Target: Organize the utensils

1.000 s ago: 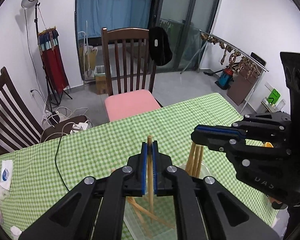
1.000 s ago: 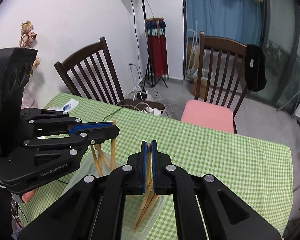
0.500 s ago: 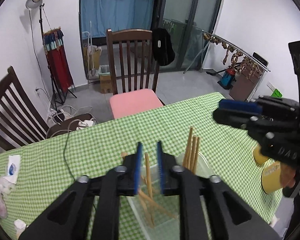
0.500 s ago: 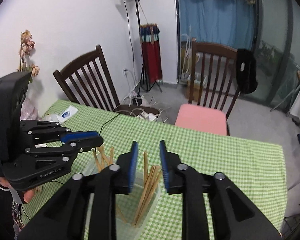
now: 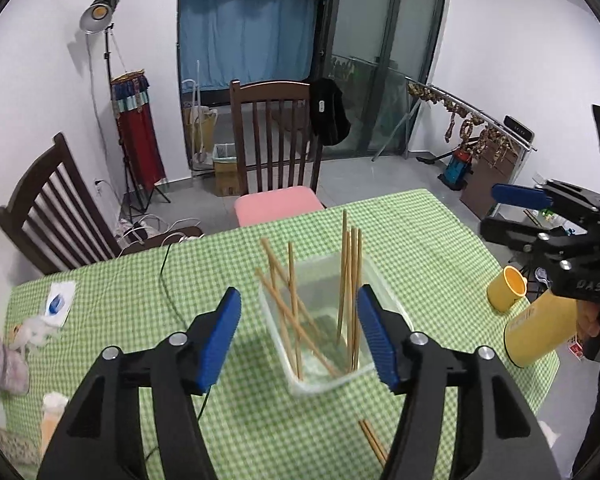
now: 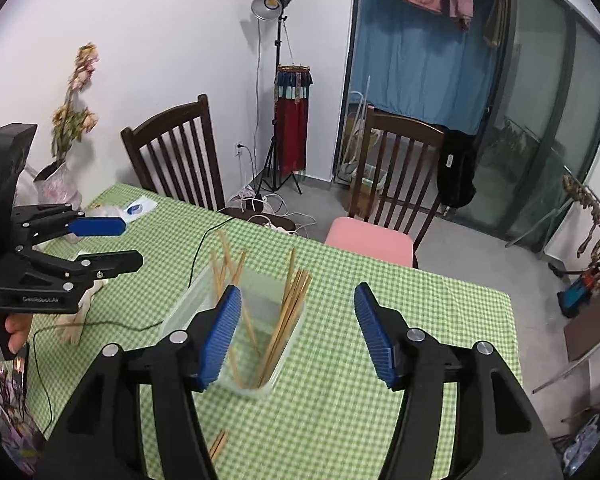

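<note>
Both the left gripper [image 5: 298,336] and right gripper [image 6: 297,334] hover with fingers spread wide and empty, the chopsticks [image 5: 350,280] standing in the clear container [image 5: 384,288] just beyond their tips.

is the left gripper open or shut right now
Open. In the left wrist view the left gripper has its blue pads spread wide with nothing between them, above the clear container of chopsticks.

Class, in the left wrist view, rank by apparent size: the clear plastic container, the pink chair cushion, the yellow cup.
1. Clear plastic container, though it is nearest the camera.
2. Pink chair cushion, farther away.
3. Yellow cup, plainly the smallest.
</note>
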The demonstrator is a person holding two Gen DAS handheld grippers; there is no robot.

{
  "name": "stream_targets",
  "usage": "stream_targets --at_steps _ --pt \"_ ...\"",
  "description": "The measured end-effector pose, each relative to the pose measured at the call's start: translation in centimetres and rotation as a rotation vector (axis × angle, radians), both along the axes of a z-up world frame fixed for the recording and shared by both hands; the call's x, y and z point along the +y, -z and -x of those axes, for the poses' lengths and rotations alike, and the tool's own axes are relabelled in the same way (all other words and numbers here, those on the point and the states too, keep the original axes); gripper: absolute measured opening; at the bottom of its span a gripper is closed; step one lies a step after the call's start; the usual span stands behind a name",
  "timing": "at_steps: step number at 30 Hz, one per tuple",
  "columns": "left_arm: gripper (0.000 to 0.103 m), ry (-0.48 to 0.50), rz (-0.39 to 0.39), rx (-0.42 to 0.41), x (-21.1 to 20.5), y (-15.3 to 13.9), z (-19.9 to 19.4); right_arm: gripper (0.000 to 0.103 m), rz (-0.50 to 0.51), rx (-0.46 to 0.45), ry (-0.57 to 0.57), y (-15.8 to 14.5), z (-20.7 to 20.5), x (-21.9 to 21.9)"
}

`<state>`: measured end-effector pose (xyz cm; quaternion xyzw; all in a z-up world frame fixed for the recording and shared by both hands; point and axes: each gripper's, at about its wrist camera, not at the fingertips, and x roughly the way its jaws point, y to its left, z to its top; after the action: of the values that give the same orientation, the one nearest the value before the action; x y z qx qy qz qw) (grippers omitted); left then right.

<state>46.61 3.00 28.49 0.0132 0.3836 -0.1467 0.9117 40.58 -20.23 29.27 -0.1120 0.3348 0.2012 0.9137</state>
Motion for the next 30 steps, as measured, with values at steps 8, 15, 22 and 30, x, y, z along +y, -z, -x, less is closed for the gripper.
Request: stream_targets --at_steps 8,15,22,30 --pt "0.073 -0.035 -0.001 -0.072 1.3 -1.0 7.7 0.065 -0.014 -0.021 -0.013 0.6 6.2 -0.7" --pt "0.075 -0.021 0.011 -0.141 0.6 -0.2 15.2 0.067 -0.031 -0.039 -0.037 2.1 11.1 -0.9" --pt "0.077 -0.006 0.028 -0.183 -0.9 2.5 21.9 0.070 -0.068 -0.075 -0.031 4.1 15.8 -1.8" --pt "0.087 -0.033 0.184 -0.221 -0.8 8.1 30.7 0.075 -0.105 -0.188 -0.076 7.9 22.7 -2.2"
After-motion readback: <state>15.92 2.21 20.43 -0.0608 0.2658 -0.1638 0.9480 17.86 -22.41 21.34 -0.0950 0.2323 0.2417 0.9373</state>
